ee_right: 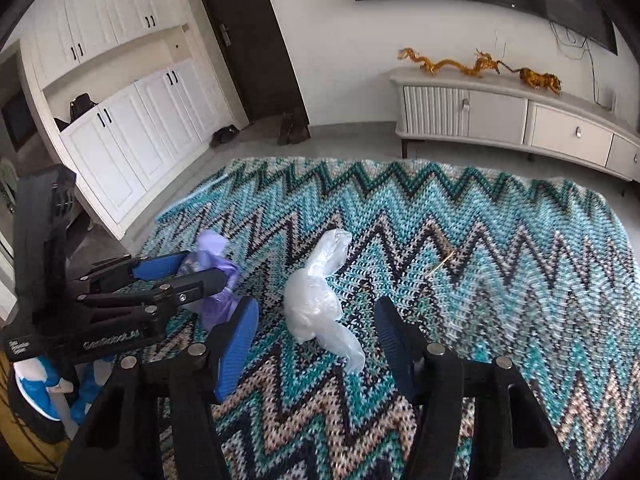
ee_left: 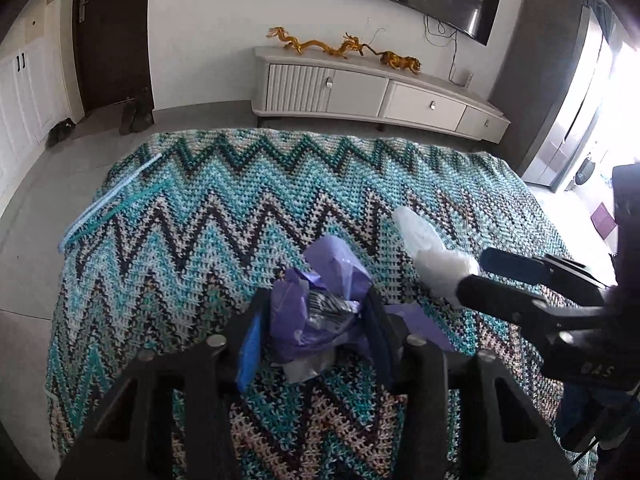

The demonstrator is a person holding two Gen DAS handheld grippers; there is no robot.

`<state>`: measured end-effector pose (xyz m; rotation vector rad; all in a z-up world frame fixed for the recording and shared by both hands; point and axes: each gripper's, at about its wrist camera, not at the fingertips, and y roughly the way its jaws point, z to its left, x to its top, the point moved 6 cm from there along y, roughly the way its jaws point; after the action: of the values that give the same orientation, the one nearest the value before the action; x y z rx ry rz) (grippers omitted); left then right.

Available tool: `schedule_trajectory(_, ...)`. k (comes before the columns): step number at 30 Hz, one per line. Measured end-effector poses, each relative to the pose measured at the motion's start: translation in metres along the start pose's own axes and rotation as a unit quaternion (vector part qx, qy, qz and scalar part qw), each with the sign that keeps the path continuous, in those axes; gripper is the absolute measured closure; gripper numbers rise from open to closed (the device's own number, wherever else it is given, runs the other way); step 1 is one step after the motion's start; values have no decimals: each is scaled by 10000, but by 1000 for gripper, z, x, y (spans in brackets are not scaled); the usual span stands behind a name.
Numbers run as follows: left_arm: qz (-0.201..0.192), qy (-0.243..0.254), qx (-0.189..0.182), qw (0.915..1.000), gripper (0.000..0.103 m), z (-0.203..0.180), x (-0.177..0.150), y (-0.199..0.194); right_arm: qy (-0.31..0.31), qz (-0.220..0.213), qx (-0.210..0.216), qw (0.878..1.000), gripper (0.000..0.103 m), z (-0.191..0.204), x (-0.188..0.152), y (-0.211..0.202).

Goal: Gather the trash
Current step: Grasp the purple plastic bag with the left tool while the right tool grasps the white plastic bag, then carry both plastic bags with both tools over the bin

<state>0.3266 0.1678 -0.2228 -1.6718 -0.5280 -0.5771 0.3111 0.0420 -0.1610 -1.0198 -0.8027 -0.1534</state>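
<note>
Right wrist view: the right gripper stands wide open, its fingers either side of a clear plastic bag lying on the zigzag knitted blanket. At nine o'clock, the left gripper pinches a purple bag of trash. Farther, at two o'clock, a pale TV cabinet carries golden figurines; a dark door stands at eleven.

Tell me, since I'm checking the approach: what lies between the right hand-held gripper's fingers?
The crumpled clear plastic bag lies on the zigzag blanket, framed by the right hand-held gripper, whose jaws stand open around it, per the right wrist view.
</note>
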Motion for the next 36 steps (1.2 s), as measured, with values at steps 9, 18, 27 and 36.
schedule_trajectory(9,-250,98,190,9995,69,-13,-5,-29,127,62,103,9998,74,-4,-10,-6)
schedule_trajectory(18,-1116,585,653,9899,69,-49,-14,-126,19,-415,161,9990,75,15,-27,-106)
schedule_trajectory(27,-1857,1032,939,9726,69,-90,-25,-217,-142,-978,-32,9951,75,29,-55,-214)
schedule_trajectory(36,-2290,1394,955,9586,69,-136,-33,-268,-155,-1530,-371,9874,75,29,-74,-296)
